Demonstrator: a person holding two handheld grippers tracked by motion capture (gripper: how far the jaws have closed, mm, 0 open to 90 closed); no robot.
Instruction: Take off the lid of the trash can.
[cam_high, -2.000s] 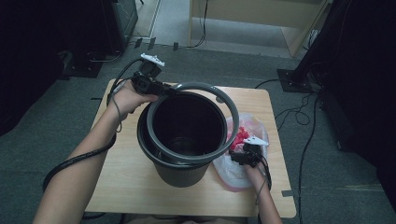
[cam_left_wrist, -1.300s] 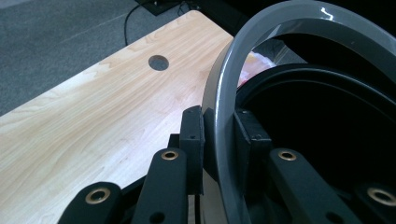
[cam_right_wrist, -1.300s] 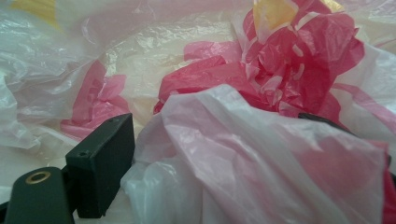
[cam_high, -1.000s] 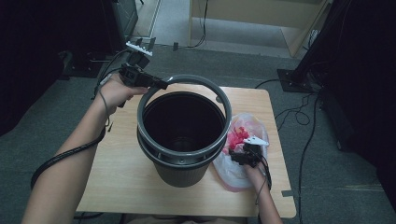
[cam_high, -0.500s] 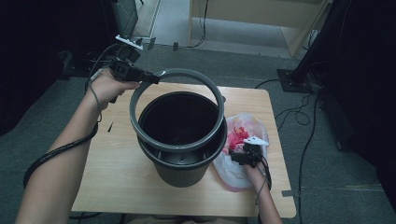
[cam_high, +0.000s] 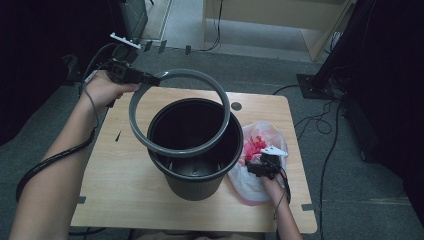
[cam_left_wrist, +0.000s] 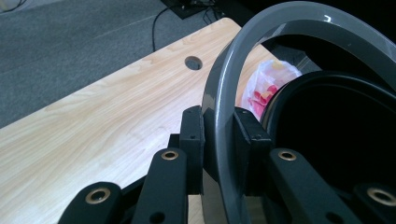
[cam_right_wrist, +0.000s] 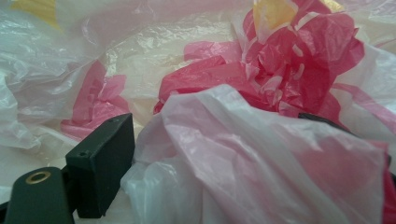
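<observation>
Grey and shiny, the plastic ring (cam_high: 179, 114) was up in the air, tilted over the black bin (cam_high: 194, 150). The left gripper (cam_high: 150, 78) pinched the ring at its far left edge, with one jaw on each side of the rim. In the left gripper view the ring (cam_left_wrist: 224, 116) stood squeezed tight between the two black jaws. The bin sat in the middle of the wooden table (cam_high: 125, 190), and its mouth was open and dark inside.

The right gripper (cam_high: 252, 169) rested on the plastic bag (cam_high: 260, 187) just to the right of the bin. The bag was thin and see-through, with red and yellow crumpled stuff inside. In the right gripper view the bag (cam_right_wrist: 261, 154) bulged between the jaws, so I could not tell if that gripper was pinching it or just lying there open.

I think the step in hand was taking the ring off the bin. The next move probably called for putting the ring aside on a bare bit of table, keeping it clear of the bin's edge.
</observation>
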